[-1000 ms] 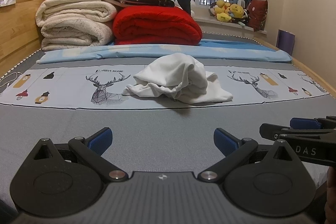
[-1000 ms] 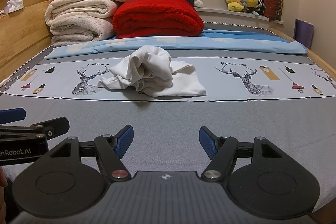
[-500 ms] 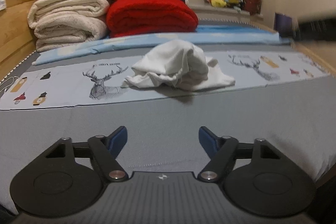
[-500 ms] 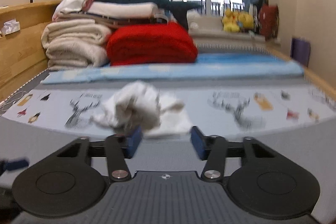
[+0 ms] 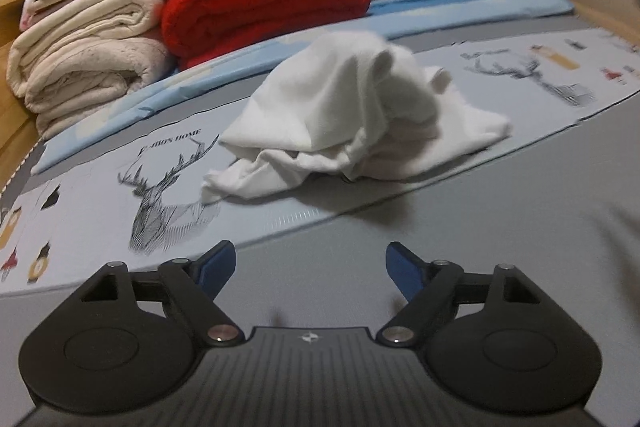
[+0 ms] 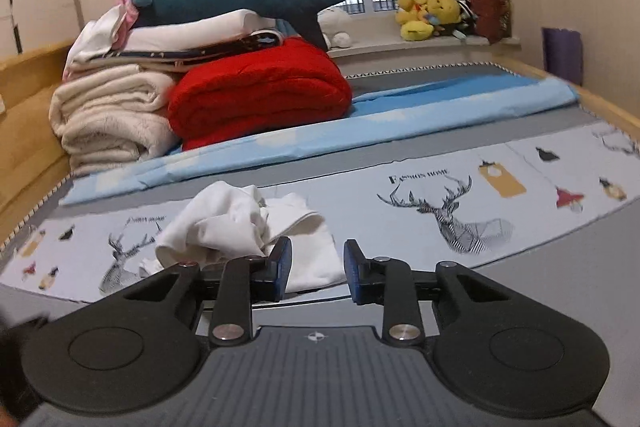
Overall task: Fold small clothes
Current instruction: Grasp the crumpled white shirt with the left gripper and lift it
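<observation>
Approaching crumpled white garment (image 5: 352, 115) on bed (image 5: 480, 227); we keep left claw (image 5: 308, 269) wide, empty; right claw (image 6: 316, 267) half-open, empty, ready for nearest edge.

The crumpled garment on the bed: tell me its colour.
Plain white; the crumpled garment shows best in the left wrist view.
</observation>
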A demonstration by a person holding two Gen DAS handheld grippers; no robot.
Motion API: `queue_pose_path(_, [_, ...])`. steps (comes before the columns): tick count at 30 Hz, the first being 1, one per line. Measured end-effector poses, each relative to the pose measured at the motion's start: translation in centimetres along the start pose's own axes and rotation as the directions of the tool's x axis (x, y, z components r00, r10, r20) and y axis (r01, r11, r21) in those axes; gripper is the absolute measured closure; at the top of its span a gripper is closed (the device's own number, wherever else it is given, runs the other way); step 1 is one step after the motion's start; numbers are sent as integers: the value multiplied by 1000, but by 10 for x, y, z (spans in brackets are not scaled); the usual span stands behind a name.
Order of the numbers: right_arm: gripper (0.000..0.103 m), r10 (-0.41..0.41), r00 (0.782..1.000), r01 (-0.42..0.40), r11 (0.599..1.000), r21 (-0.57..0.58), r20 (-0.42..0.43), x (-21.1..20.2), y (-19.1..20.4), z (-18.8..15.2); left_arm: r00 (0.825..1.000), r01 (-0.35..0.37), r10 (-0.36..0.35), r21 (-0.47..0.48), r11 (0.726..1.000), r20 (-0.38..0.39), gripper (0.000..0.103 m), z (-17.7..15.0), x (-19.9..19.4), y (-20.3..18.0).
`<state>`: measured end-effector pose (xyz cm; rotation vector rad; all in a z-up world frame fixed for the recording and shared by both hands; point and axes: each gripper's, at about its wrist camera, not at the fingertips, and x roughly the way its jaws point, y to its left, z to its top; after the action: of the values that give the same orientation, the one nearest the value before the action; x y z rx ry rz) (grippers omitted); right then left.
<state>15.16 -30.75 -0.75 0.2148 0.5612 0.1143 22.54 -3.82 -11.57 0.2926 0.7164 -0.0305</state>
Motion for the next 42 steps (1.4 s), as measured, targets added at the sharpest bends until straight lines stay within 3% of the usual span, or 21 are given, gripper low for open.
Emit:
queue_pose_path(7, [72, -19, 1000, 20, 998, 62, -24, 5, -23, 11, 999, -43, 43, 7, 999, 0, 15, 36, 87, 0])
queue_pose_path(14, [72, -31, 998, 35, 997, 70, -63, 11, -35, 9, 999, -37, 37, -17, 999, -5, 16, 73, 142, -6])
queue_pose_path(15, [72, -29, 997, 34, 997, 63, -67, 12, -35, 8, 1000, -21, 21, -31, 999, -11, 20, 77, 146, -4])
queue_pose_path(16, [72, -29, 997, 33, 998, 56, -69, 12, -35, 8, 1000, 13, -14, -50, 999, -24, 33, 83, 150, 0])
queue_pose_path(18, [72, -29, 997, 32, 998, 46, -70, 13, -34, 8, 995, 64, -69, -75, 995, -67, 65, 98, 150, 6])
queue_pose_path(19, [72, -30, 997, 33, 998, 44, -72, 14, -33, 8, 992, 91, -97, -78, 993, -82, 88, 109, 147, 10])
queue_pose_path(21, [72, -31, 997, 34, 998, 47, -73, 15, -33, 8, 975, 201, -213, -168, 965, -58, 92, 130, 132, 31])
queue_pose_path(22, [72, -33, 997, 36, 998, 48, -73, 15, -32, 8, 943, 313, -331, -300, 901, -11, 92, 142, 120, 55])
queue_pose_path(23, [72, -35, 997, 38, 998, 49, -75, 16, -30, 8, 903, 407, -424, -448, 796, 67, 92, 150, 107, 85])
queue_pose_path(24, [72, -37, 997, 40, 998, 51, -75, 17, -29, 8, 883, 442, -451, -549, 709, 129, 92, 153, 97, 110])
queue_pose_path(27, [72, -46, 996, 51, 997, 58, -75, 18, -26, 7, 866, 443, -436, -777, 447, 243, 92, 141, 78, 191])
queue_pose_path(28, [72, -49, 996, 54, 997, 61, -76, 19, -25, 7, 865, 431, -421, -834, 343, 274, 92, 126, 75, 220])
queue_pose_path(29, [72, -51, 996, 56, 996, 64, -75, 19, -24, 7, 871, 413, -401, -866, 284, 284, 91, 112, 74, 242])
queue_pose_path(30, [72, -55, 996, 60, 996, 65, -75, 19, -23, 6, 899, 354, -358, -899, 257, 252, 89, 95, 74, 266])
queue_pose_path(31, [72, -59, 995, 64, 996, 65, -77, 19, -22, 5, 934, 260, -309, -934, 247, 178, 83, 83, 77, 285])
queue_pose_path(32, [72, -61, 995, 66, 996, 65, -80, 20, -21, 4, 967, 82, -256, -967, 242, 18, 74, 60, 81, 302])
queue_pose_path(33, [72, -62, 995, 67, 996, 62, -84, 20, -19, 2, 961, -73, -239, -964, 255, -136, 73, 42, 85, 313])
queue_pose_path(34, [72, -62, 994, 67, 996, 56, -87, 20, -18, 1, 940, -188, -225, -939, 287, -256, 73, 28, 87, 320])
queue_pose_path(35, [72, -61, 994, 66, 997, 46, -90, 20, -16, 0, 931, -231, -197, -915, 332, -307, 73, 21, 84, 320])
queue_pose_path(38, [72, -59, 994, 62, 998, 27, -96, 20, -12, -2, 945, -158, -157, -819, 551, -287, 67, 25, 71, 295])
queue_pose_path(42, [72, -63, 993, 66, 997, 27, -102, 23, -10, -2, 954, 45, -217, -617, 786, -206, 43, 48, 81, 228])
